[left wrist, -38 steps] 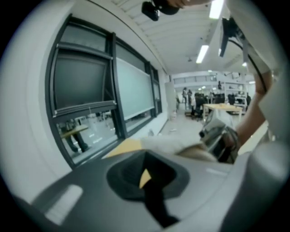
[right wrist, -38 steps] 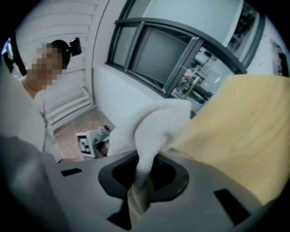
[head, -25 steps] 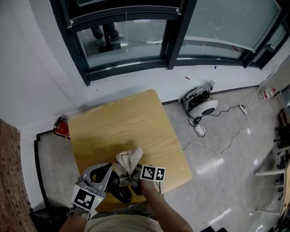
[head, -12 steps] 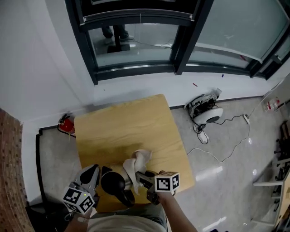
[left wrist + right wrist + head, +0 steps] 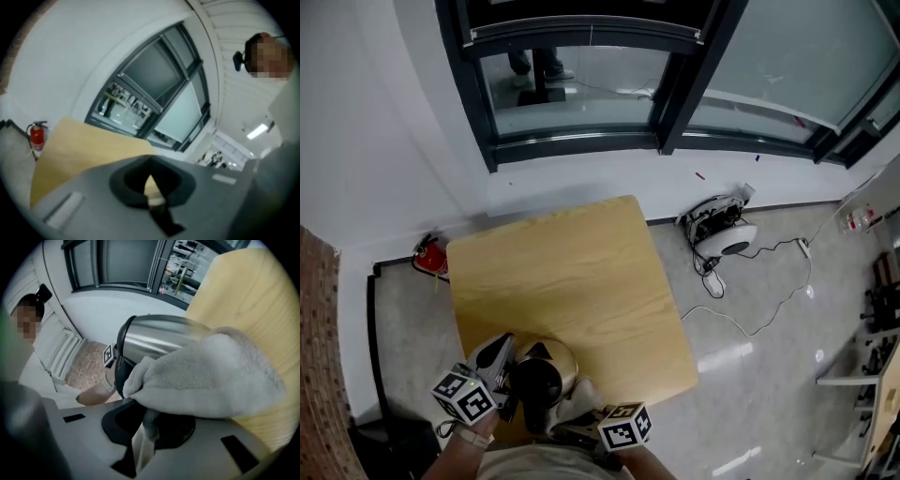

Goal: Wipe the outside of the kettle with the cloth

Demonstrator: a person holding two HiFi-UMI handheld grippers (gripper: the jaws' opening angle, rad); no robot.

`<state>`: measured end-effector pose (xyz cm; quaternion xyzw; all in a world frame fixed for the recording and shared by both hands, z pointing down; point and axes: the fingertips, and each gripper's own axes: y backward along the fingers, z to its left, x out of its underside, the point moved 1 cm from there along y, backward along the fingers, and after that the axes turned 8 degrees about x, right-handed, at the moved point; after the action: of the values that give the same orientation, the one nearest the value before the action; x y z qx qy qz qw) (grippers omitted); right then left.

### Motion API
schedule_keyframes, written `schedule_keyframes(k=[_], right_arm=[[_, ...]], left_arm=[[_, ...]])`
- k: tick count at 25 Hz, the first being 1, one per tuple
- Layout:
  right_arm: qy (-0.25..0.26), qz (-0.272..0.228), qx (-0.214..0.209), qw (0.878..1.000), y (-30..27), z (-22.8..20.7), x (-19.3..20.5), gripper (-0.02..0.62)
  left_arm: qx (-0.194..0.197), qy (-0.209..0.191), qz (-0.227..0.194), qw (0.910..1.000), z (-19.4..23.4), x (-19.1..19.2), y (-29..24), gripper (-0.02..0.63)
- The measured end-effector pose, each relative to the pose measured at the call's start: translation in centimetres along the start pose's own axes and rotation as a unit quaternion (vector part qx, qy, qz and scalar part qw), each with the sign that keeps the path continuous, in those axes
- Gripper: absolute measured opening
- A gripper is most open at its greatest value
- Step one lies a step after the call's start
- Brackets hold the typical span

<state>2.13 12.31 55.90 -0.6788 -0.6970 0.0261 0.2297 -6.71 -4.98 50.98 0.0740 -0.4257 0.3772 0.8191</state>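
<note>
Steel kettle (image 5: 546, 370) at bench (image 5: 562, 272) near edge; right gripper (image 5: 146, 430) pinches cloth (image 5: 211, 376) against its side. Beside it, left gripper (image 5: 152, 199) pressed together, holding nothing. Risk: wiping pressure could slide ungripped kettle off edge.

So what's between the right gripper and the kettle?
The cloth: it is clamped in the right gripper and lies against the kettle on its steel side. The right gripper view shows this.

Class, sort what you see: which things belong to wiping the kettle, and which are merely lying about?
Job in hand: kettle; cloth; right tool, gripping the cloth.
Lying about: fire extinguisher; white corded device on the floor.
</note>
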Motion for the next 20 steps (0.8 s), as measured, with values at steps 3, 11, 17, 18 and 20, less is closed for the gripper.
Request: schedule_keyframes(k=[3,11,17,18,20], right_arm=[[0.069,-0.154,0.019,0.985,4.0,1.7,-3.5,0.060],[-0.034,-0.299,0.091,0.949,4.7,-7.3,-13.4,0.060],[0.045,-0.279,0.058,0.958,4.0,-4.2,-16.2,0.060],[0.088,-0.288,0.032,0.953,4.3,-2.1,-16.8,0.060],[0.066,-0.265,0.074,0.959,3.0,-5.3,-16.6,0.060]], left_arm=[[0.053,-0.040,0.020,0.9976,-2.7,-2.7,-0.9,-0.014],[0.058,-0.297,0.137,0.9432,-10.6,-0.7,-2.3,-0.014],[0.025,-0.363,0.143,0.9203,-10.6,0.1,-2.8,-0.014],[0.017,-0.371,0.141,0.9179,-10.6,0.1,-2.9,-0.014],[0.004,-0.376,0.136,0.9166,-10.4,0.0,-2.9,-0.014]])
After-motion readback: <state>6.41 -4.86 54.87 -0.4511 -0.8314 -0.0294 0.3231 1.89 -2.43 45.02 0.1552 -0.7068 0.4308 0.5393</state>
